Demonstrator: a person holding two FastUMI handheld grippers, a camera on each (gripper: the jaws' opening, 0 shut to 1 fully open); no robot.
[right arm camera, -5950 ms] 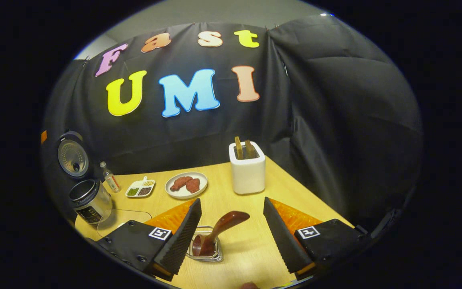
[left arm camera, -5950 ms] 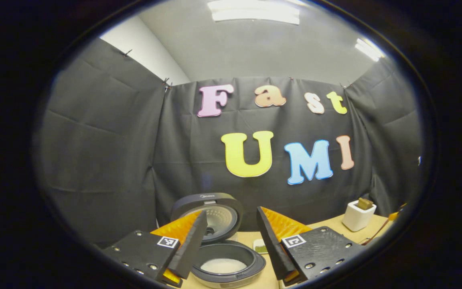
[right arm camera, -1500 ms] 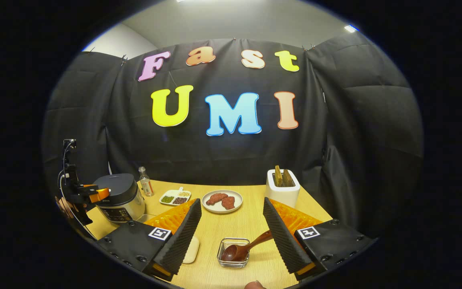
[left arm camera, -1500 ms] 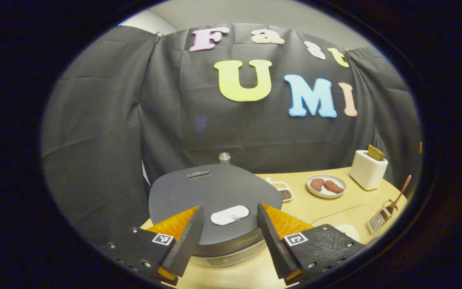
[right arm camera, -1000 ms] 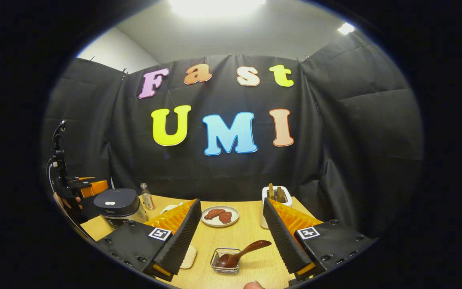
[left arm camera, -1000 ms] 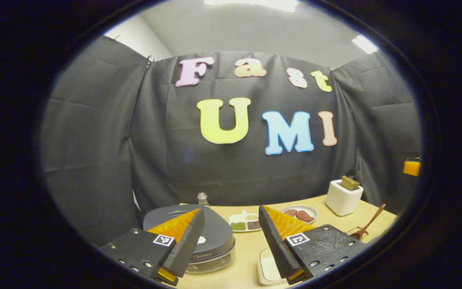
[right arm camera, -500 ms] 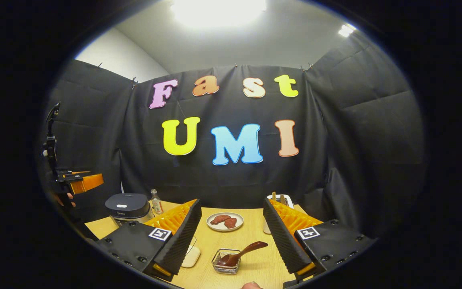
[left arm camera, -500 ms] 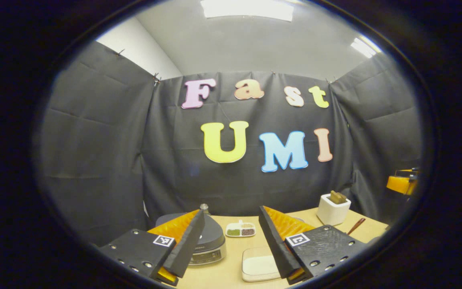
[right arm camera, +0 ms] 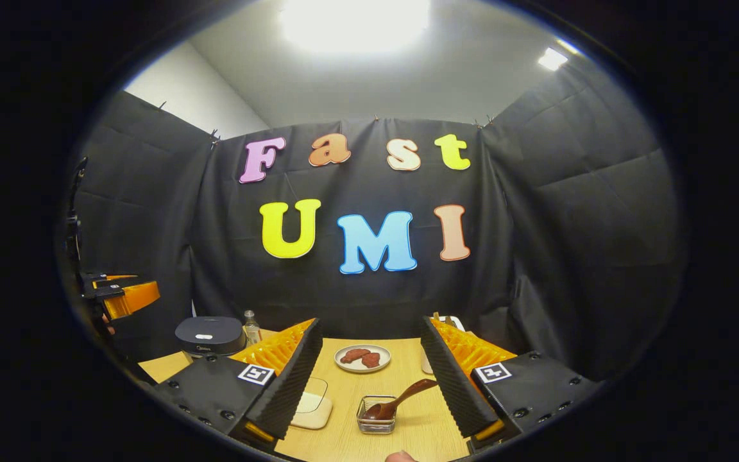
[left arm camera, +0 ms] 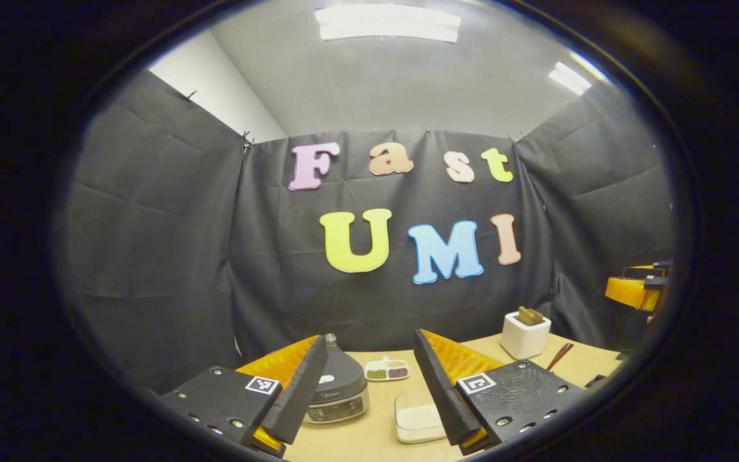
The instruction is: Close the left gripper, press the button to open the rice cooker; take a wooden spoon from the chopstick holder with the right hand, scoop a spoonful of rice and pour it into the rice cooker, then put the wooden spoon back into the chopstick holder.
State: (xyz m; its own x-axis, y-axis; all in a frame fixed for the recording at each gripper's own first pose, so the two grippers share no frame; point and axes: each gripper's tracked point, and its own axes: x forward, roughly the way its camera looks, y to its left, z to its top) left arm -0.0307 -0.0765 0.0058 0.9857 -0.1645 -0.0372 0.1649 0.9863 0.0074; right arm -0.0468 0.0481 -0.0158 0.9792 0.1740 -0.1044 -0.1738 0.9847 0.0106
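The dark rice cooker [left arm camera: 339,393] stands with its lid down, low in the left gripper view, partly behind one finger of my open left gripper [left arm camera: 368,336]. Beside it lies a clear box of rice [left arm camera: 417,417]. In the right gripper view the cooker [right arm camera: 210,334] sits far left, with the rice box [right arm camera: 312,403] nearer. The wooden spoon [right arm camera: 403,397] leans in the small clear holder [right arm camera: 375,423], below and between the fingers of my open right gripper [right arm camera: 371,320]. Both grippers hang above the table and hold nothing.
On the wooden table [right arm camera: 401,369] are a plate of meat [right arm camera: 362,357], a small bottle [right arm camera: 251,326], a divided dish of grains [left arm camera: 387,370] and a white toaster [left arm camera: 524,334]. The left gripper [right arm camera: 120,296] floats at far left, the right gripper [left arm camera: 634,290] at far right.
The cooker's lid, open six seconds ago, is now down. Both grippers have drawn back and up from the table, and the spoon has stayed in its holder.
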